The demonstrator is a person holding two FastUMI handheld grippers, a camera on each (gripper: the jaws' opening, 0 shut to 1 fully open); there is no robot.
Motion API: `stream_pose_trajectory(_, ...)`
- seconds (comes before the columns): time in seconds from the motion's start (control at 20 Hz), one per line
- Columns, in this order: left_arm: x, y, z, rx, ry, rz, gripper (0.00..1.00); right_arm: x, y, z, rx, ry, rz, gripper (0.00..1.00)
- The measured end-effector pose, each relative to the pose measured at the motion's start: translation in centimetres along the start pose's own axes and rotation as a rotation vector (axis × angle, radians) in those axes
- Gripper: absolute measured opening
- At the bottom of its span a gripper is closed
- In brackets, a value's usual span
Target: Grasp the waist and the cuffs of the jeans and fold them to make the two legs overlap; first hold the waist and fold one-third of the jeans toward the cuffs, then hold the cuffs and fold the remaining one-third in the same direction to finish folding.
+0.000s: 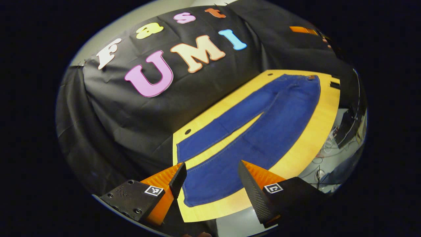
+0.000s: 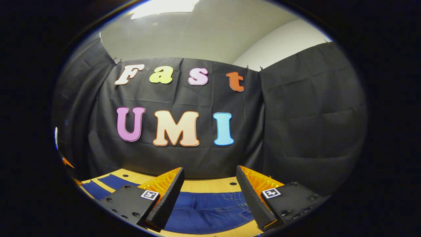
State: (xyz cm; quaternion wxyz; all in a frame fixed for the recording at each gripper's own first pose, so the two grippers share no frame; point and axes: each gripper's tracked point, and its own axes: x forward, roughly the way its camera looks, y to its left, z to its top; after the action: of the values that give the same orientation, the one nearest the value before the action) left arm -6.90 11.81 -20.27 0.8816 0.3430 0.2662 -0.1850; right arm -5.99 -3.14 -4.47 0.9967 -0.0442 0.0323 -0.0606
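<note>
While both tools hang above the wooden table (image 1: pixel 324 131), nothing has been taken hold of yet, so I judge the work to be at its very first step: the lengthwise fold that lays one leg over the other. The jeans (image 1: pixel 260 131) lie flat and fully spread on the table, legs apart in a narrow V. In the left gripper view the left gripper (image 1: pixel 210 177) hovers over the cuff of the nearer leg with its jaws wide apart and empty, the waist lying at the far end. In the right gripper view the right gripper (image 2: pixel 209 189) is likewise spread and empty, poised above the waistband end of the jeans. Next, I reckon, each claw must drop to the cloth's near edge, one at the cuff and one at the waist, pinch it, then carry that edge across together.
</note>
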Motion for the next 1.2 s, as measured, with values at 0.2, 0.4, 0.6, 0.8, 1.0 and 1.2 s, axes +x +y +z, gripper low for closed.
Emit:
stream_pose_trajectory(0.2, 1.3, -0.7, -4.9, 0.101, 0.111, -0.058, 0.95, -0.9, -0.2, -0.5, -0.024, 0.016, -0.017, 0.98)
stream_pose_trajectory(0.4, 2.2, -1.0, -9.3, 0.202, 0.206, -0.088, 0.96, -1.5, -0.6, -1.6, -0.061, 0.051, -0.025, 0.98)
stream_pose_trajectory(0.6, 3.5, -1.5, -12.9, 0.286, 0.302, -0.129, 0.95, -1.6, -1.1, -2.0, -0.077, 0.064, -0.034, 0.99)
stream_pose_trajectory(0.8, 4.1, -2.5, -14.8, 0.356, 0.355, -0.175, 0.96, -1.6, -1.3, -2.5, -0.1, 0.076, -0.039, 0.99)
stream_pose_trajectory(1.0, 5.6, -2.4, -14.9, 0.363, 0.353, -0.206, 0.94, -1.6, -1.6, -2.8, -0.104, 0.083, -0.046, 1.0)
stream_pose_trajectory(1.2, 7.7, -1.8, -14.4, 0.437, 0.361, -0.231, 0.89, -1.3, -1.9, -3.3, -0.102, 0.09, -0.057, 1.0)
